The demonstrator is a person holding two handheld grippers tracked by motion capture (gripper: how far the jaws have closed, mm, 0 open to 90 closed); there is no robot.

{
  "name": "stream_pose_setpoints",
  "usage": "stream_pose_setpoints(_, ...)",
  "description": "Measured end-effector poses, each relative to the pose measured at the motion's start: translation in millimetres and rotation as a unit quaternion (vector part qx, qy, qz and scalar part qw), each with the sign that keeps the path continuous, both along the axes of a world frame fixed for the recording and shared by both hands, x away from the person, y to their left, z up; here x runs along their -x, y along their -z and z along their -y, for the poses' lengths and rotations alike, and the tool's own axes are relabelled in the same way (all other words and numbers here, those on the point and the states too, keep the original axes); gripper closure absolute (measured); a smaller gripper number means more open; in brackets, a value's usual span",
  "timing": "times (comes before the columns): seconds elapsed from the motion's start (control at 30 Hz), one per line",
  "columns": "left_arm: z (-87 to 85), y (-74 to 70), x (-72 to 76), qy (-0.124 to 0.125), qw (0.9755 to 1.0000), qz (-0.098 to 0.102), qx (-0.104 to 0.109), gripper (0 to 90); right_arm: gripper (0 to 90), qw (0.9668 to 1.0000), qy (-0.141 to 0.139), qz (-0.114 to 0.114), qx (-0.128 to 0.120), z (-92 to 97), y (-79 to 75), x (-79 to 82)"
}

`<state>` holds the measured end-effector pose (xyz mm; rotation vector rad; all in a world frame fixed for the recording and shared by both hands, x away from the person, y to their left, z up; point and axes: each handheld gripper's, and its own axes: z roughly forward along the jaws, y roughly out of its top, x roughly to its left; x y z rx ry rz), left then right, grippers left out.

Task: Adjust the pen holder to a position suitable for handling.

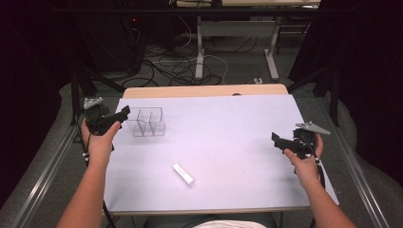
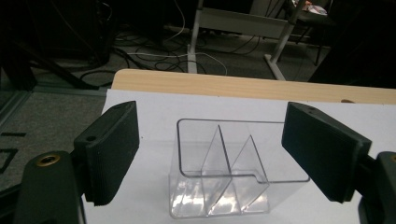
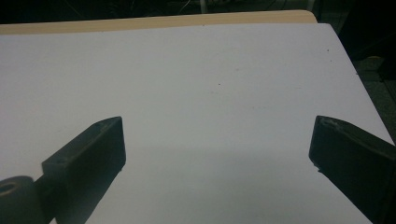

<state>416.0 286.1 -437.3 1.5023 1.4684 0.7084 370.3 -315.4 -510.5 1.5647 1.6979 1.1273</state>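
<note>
A clear plastic organizer (image 1: 148, 121) with upright dividers was seen standing on the white table cover (image 1: 228, 142), toward its far left part. The left gripper (image 1: 124, 113) was held just to the left of it, at the cover's left edge, pointing toward it. In the left gripper view the organizer (image 2: 229, 172) was framed between the two black jaws, which stood apart on either side of it; neither pad was seen pressing on its walls, and the box lay a little ahead of them rather than clamped. Three compartments, parted by two slanted dividers, could be made out, all see-through.

The right gripper (image 1: 277, 141) was held over the cover's right edge, well apart from the organizer. In the right gripper view its jaws were spread wide over bare white cover (image 3: 210, 93), with nothing between them.

A small white bar (image 1: 183, 174) was lying flat near the front middle of the cover, apart from both grippers.
</note>
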Motion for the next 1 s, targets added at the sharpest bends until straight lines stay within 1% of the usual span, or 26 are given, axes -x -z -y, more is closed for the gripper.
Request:
stream_pose_setpoints(0.03,-1.2,-2.7,-2.6,-0.006,1.0000,-0.004,-0.001,22.0,3.9,1.0000,0.000,-0.002,0.001,0.0,0.2,0.2)
stream_pose_setpoints(0.13,-2.4,-4.8,-5.2,-0.010,0.9999,-0.003,0.000,23.9,4.1,1.0000,-0.003,-0.004,0.000,-0.3,1.1,-0.2)
stream_pose_setpoints(0.17,-2.6,-6.1,-6.3,-0.012,0.9999,-0.004,-0.002,25.1,4.1,1.0000,-0.002,-0.009,0.001,-0.5,0.7,0.0)
stream_pose_setpoints(0.23,-3.3,-8.5,-8.6,-0.013,0.9999,-0.008,-0.004,28.6,4.3,1.0000,-0.004,-0.004,-0.002,-0.8,1.1,-0.3)
stream_pose_setpoints(0.27,-3.3,-9.5,-10.0,-0.014,0.9998,-0.008,-0.007,28.6,4.3,1.0000,-0.004,-0.004,-0.002,-0.8,1.1,-0.3)
stream_pose_setpoints(0.3,-3.2,-10.6,-11.4,-0.014,0.9998,-0.008,-0.010,30.1,4.7,0.9999,-0.003,-0.011,0.000,-0.6,0.6,0.3)
stream_pose_setpoints(0.33,-3.1,-11.9,-12.4,-0.014,0.9997,-0.013,-0.013,30.1,4.7,0.9999,-0.003,-0.011,0.000,-0.6,0.6,0.3)
stream_pose_setpoints(0.37,-2.7,-12.7,-13.8,-0.014,0.9997,-0.013,-0.013,30.7,4.9,1.0000,-0.004,-0.005,-0.003,-0.7,1.6,-0.5)
stream_pose_setpoints(0.47,-2.3,-15.4,-18.0,-0.008,0.9993,-0.022,-0.029,31.2,5.4,1.0000,-0.004,-0.006,-0.003,-0.6,2.1,-0.7)
stream_pose_setpoints(0.57,-0.2,-15.6,-22.7,-0.003,0.9991,-0.027,-0.032,32.5,5.7,1.0000,-0.005,-0.008,-0.002,-0.6,2.6,-0.9)
stream_pose_setpoints(0.63,0.1,-15.5,-25.4,-0.001,0.9986,-0.036,-0.040,33.4,6.0,0.9999,-0.007,-0.008,-0.001,-0.4,3.0,-1.1)
stream_pose_setpoints(0.7,0.8,-13.1,-28.7,-0.006,0.9984,-0.037,-0.042,34.2,6.1,0.9999,-0.006,-0.010,-0.001,-0.8,3.4,-1.3)
stream_pose_setpoints(0.73,0.8,-11.8,-30.4,-0.008,0.9982,-0.042,-0.043,34.2,6.1,0.9999,-0.006,-0.010,-0.001,-0.8,3.4,-1.3)
stream_pose_setpoints(0.8,0.2,-8.6,-33.8,-0.008,0.9977,-0.055,-0.040,39.3,6.4,0.9999,-0.007,-0.010,-0.002,-0.8,3.4,-1.3)
stream_pose_setpoints(0.83,-0.3,-7.0,-35.6,-0.006,0.9971,-0.065,-0.038,41.4,6.5,0.9999,-0.007,-0.010,-0.003,-0.8,3.5,-1.3)
stream_pose_setpoints(0.87,-0.8,-5.2,-37.4,-0.004,0.9966,-0.072,-0.039,41.4,6.5,0.9999,-0.007,-0.010,-0.003,-0.8,3.5,-1.3)
stream_pose_setpoints(0.93,-0.5,-1.5,-40.6,-0.006,0.9956,-0.083,-0.043,45.0,6.5,0.9999,-0.007,-0.012,-0.006,-0.9,3.8,-1.2)
stream_pose_setpoints(1.0,-0.5,1.8,-43.7,-0.006,0.9949,-0.088,-0.048,46.1,6.5,0.9999,-0.007,-0.013,-0.007,-1.0,4.0,-1.3)
